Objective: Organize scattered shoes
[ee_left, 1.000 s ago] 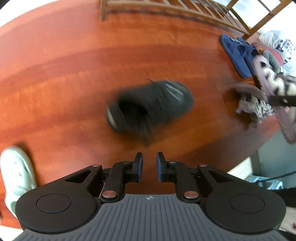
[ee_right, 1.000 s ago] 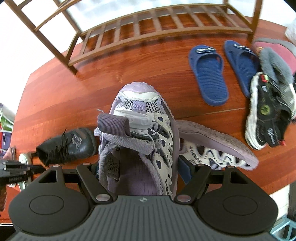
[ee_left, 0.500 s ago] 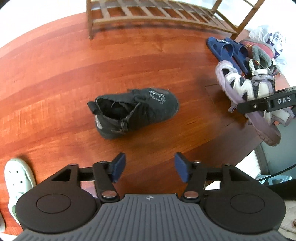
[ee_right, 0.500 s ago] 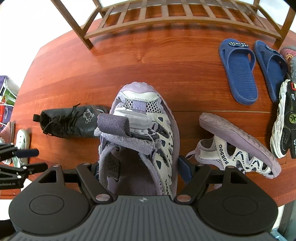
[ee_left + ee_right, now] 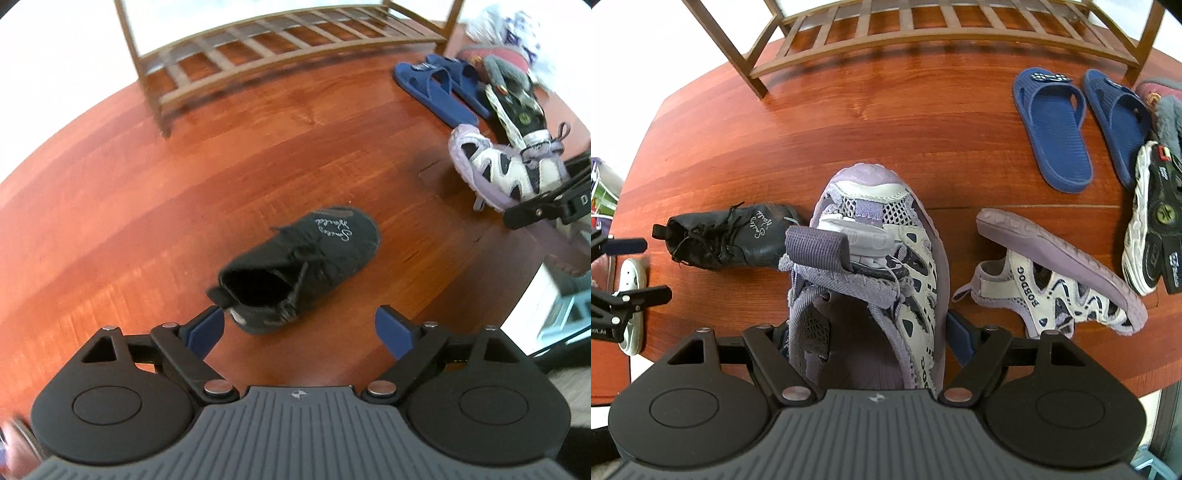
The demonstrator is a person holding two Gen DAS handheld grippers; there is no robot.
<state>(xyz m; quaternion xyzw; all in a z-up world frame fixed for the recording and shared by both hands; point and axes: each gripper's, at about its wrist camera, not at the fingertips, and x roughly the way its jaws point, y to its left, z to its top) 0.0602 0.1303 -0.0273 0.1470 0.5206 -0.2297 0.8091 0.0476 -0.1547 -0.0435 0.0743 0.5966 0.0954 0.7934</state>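
Observation:
A black lace-up shoe (image 5: 306,258) lies on the red-brown wooden floor, heel toward my left gripper (image 5: 299,325). That gripper hangs just above the heel; its jaws are opening wide and the pads touch nothing. My right gripper (image 5: 868,332) is shut on a purple-and-white sandal (image 5: 879,266), gripping it across the heel part with the toe pointing away. The same sandal (image 5: 506,166) shows at the right of the left wrist view. Its mate (image 5: 1056,280) lies tipped on its side to the right. The black shoe (image 5: 727,240) sits left of the held sandal.
A slatted wooden shoe rack (image 5: 923,29) stands at the far side of the floor. Two blue slippers (image 5: 1052,129) and a black-and-white sandal (image 5: 1152,221) lie at the right. A white shoe (image 5: 631,295) lies at the left edge. Bare floor stretches before the rack.
My left gripper's jaws went from nearly shut to wide apart, and it rolled and rose, with the black shoe's heel now at its tips. The right gripper keeps its grip on the sandal.

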